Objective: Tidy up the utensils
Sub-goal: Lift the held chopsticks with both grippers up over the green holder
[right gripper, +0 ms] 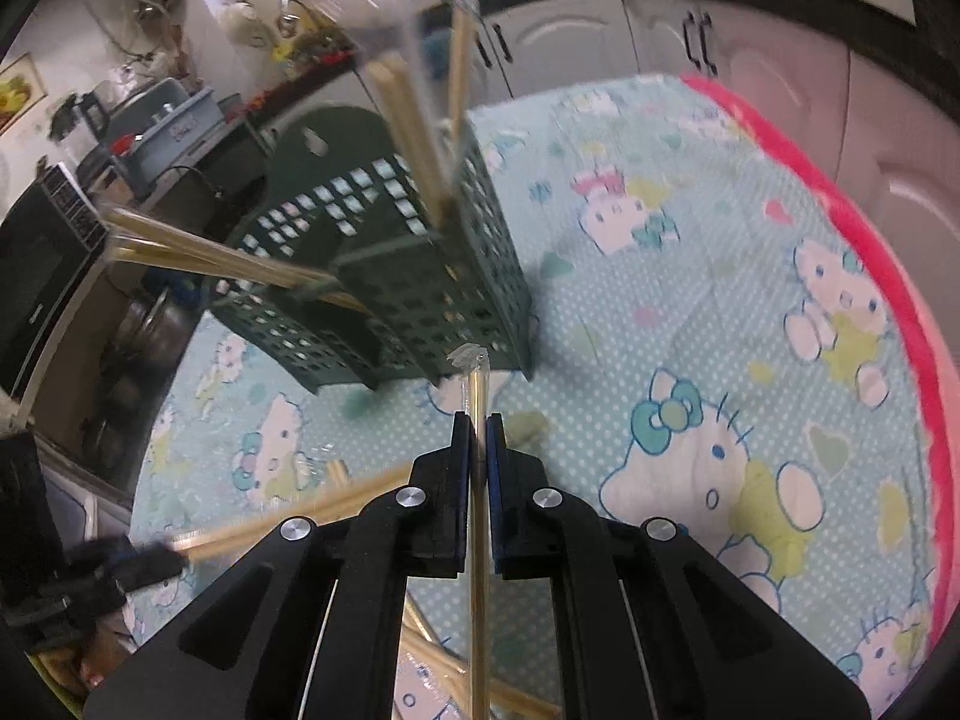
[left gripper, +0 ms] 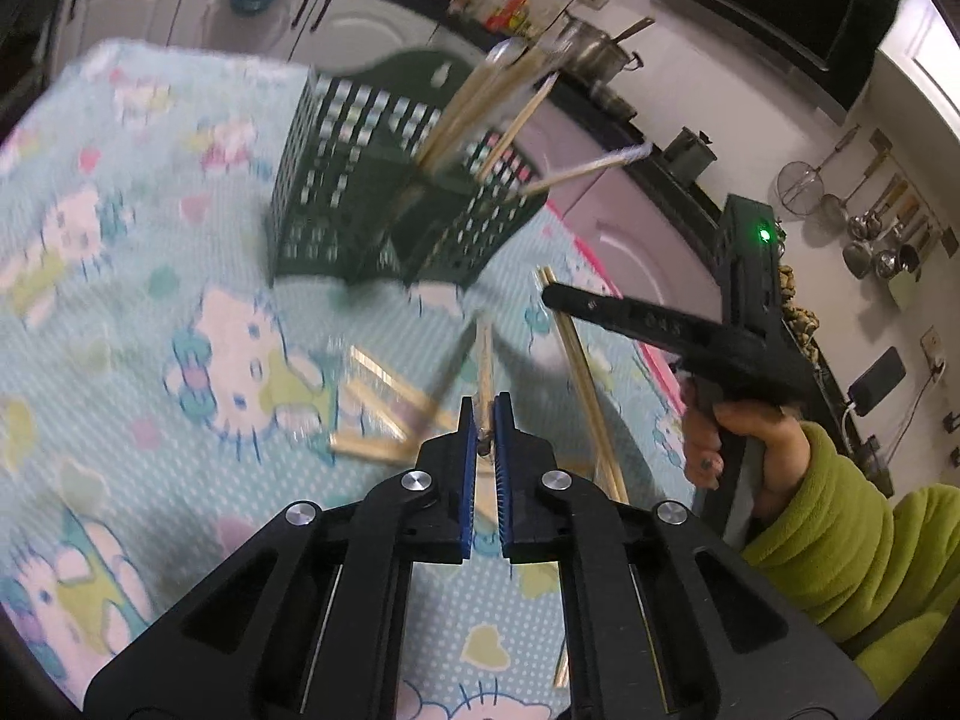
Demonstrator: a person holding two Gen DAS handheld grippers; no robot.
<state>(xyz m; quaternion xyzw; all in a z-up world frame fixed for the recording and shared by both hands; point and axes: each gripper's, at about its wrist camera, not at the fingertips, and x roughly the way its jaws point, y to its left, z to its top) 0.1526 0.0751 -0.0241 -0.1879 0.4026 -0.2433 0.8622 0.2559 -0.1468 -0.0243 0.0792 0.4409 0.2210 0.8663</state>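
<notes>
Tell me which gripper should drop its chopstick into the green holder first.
Probably right. The right gripper holds a wrapped wooden chopstick aimed at the dark green perforated plastic holder close ahead. The left gripper, also shut on a chopstick, looks farther back.

Blue cartoon-cat cloth spread over the table, pink trim along one edge. White cabinet doors beyond the far edge. Steel pot on a dark counter; ladles and strainers hung on the wall. Black microwave nearby.
</notes>
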